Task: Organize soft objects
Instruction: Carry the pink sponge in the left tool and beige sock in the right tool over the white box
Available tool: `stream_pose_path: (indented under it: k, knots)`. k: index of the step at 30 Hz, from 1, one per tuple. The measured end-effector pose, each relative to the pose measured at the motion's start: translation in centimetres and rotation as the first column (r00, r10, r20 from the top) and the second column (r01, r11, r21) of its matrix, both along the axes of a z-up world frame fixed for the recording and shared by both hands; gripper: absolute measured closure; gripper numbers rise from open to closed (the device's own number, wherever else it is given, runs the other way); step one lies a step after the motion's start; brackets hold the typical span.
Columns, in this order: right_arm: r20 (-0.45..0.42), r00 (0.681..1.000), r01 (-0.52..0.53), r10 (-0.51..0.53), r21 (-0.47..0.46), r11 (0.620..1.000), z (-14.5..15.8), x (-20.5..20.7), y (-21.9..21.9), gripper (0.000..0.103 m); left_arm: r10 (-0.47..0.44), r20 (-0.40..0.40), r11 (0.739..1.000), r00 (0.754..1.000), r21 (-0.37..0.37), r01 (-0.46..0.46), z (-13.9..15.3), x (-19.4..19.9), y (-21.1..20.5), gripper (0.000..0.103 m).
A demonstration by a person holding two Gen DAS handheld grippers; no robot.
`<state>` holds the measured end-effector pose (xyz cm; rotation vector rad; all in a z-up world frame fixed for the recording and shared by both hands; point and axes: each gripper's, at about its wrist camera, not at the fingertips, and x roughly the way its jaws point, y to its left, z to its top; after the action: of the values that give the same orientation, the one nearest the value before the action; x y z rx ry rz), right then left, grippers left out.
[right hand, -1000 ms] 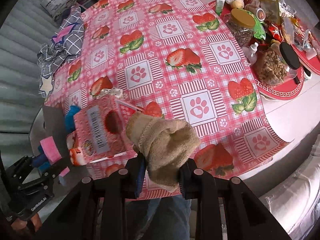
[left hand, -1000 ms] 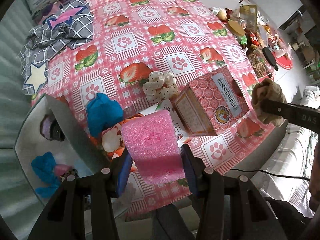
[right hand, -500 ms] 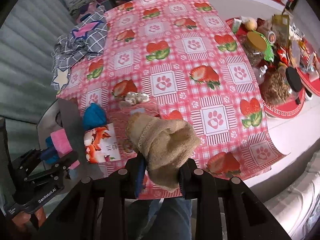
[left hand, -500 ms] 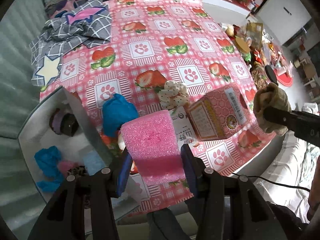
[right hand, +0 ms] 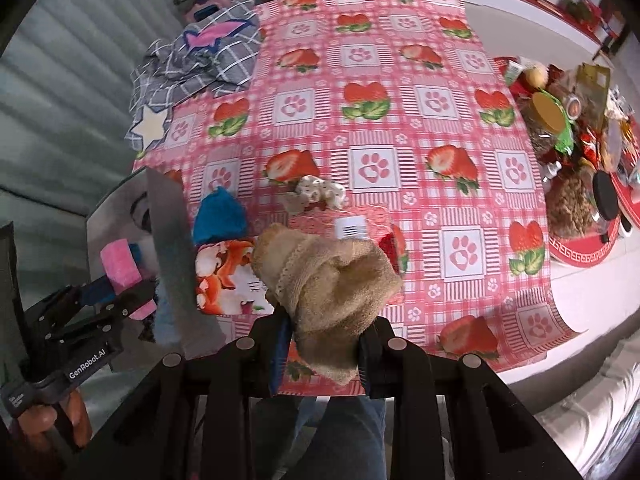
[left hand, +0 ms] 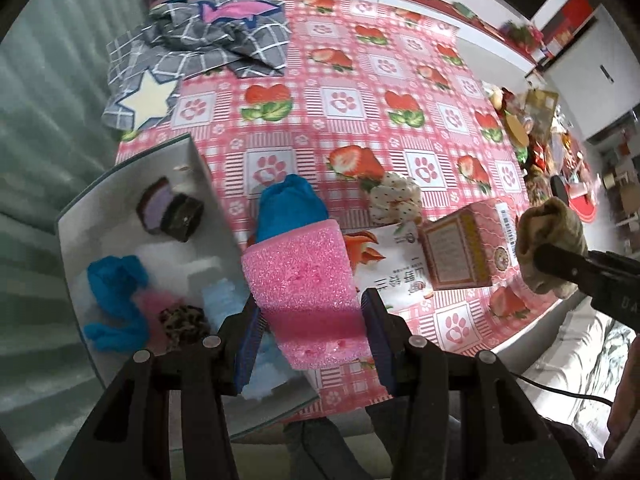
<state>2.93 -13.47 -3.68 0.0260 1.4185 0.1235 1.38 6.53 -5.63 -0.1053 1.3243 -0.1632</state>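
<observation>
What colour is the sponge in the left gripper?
Bright pink. The sponge sits clamped in the left gripper, clearest in the left wrist view.

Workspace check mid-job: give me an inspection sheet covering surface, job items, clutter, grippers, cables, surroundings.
Surface: pink strawberry-and-paw tablecloth over a white table.
Job's things: grey open bin holding soft items; blue cloth bundle and white dotted fabric scrunchie on the tablecloth.
Clutter: pink patterned carton, grey checked star-print fabric, jars and snacks on a red tray.
Grippers: left gripper shut on pink foam sponge; right gripper shut on beige knitted sock.
Cables: black cable beyond the table edge.
Surroundings: grey ribbed wall.
</observation>
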Motion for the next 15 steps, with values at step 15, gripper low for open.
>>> stream_pose_path:
  k: [15]
  knots:
    - [-0.043,0.987,-0.157,0.158,0.009,0.987,-1.1,0.6,6.1,0.074,0.143,-0.010,0.990,0.990,-0.012,-0.143,-0.3,-1.6,4.9,0.051]
